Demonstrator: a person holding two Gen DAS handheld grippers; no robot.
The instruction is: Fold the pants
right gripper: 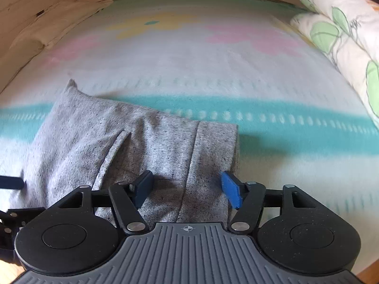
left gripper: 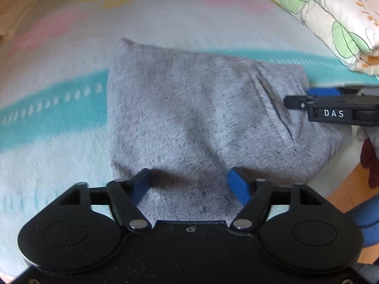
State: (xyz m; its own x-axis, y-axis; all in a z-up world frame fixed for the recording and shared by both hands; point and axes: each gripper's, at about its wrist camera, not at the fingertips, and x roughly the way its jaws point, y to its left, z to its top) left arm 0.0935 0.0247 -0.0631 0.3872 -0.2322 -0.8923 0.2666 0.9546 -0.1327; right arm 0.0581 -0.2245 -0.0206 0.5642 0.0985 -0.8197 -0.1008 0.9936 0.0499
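The grey speckled pants (left gripper: 189, 118) lie folded into a compact bundle on the bed; they also show in the right wrist view (right gripper: 132, 146). My left gripper (left gripper: 190, 185) is open, its blue pads hovering over the near edge of the bundle with nothing between them. My right gripper (right gripper: 187, 188) is open over the bundle's right end, near the cuff band (right gripper: 213, 146). The right gripper also shows in the left wrist view (left gripper: 331, 104) at the bundle's right side. The left gripper's fingertip (right gripper: 11, 182) shows at the left edge of the right wrist view.
A pastel blanket with a teal stripe (right gripper: 284, 127) covers the bed. A rolled floral quilt (left gripper: 331, 19) lies at the far right, also seen in the right wrist view (right gripper: 343, 37). A wooden bed frame (right gripper: 47, 11) runs along the far side. Wooden floor (left gripper: 350, 189) shows at right.
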